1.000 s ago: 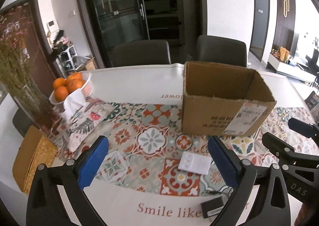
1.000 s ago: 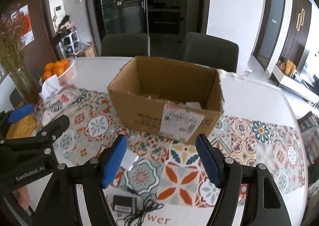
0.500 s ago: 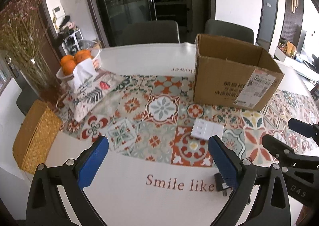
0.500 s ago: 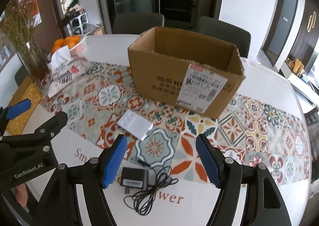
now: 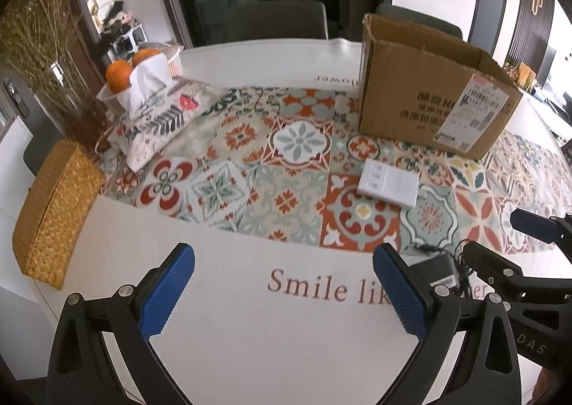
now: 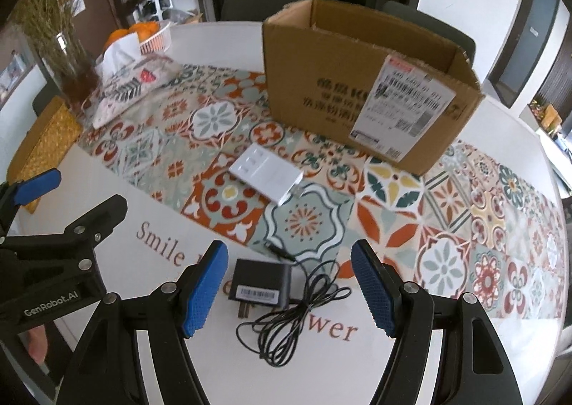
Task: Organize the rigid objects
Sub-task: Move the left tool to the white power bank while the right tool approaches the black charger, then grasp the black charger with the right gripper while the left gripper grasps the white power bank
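Observation:
An open cardboard box (image 5: 432, 97) (image 6: 357, 83) stands on the patterned runner at the back right. In front of it lies a flat white charger (image 5: 389, 182) (image 6: 266, 174). Nearer me, on the white tablecloth, a black power adapter (image 6: 259, 284) (image 5: 434, 271) lies with its tangled cord (image 6: 289, 319). My right gripper (image 6: 289, 292) hangs open above the adapter, its blue pads on either side and apart from it. My left gripper (image 5: 282, 294) is open over bare tablecloth to the left of the adapter, holding nothing.
A woven yellow box (image 5: 53, 208) sits at the table's left edge. Behind it stand a vase of dried flowers (image 5: 53, 65), a patterned tissue pouch (image 5: 161, 118) and a bowl of oranges (image 5: 132, 72). Two dark chairs (image 6: 268, 0) stand beyond the table.
Both grippers have sunk toward the table and tilted further down. The adapter and cord have come fully between the right gripper's fingers in view. Nothing on the table has moved.

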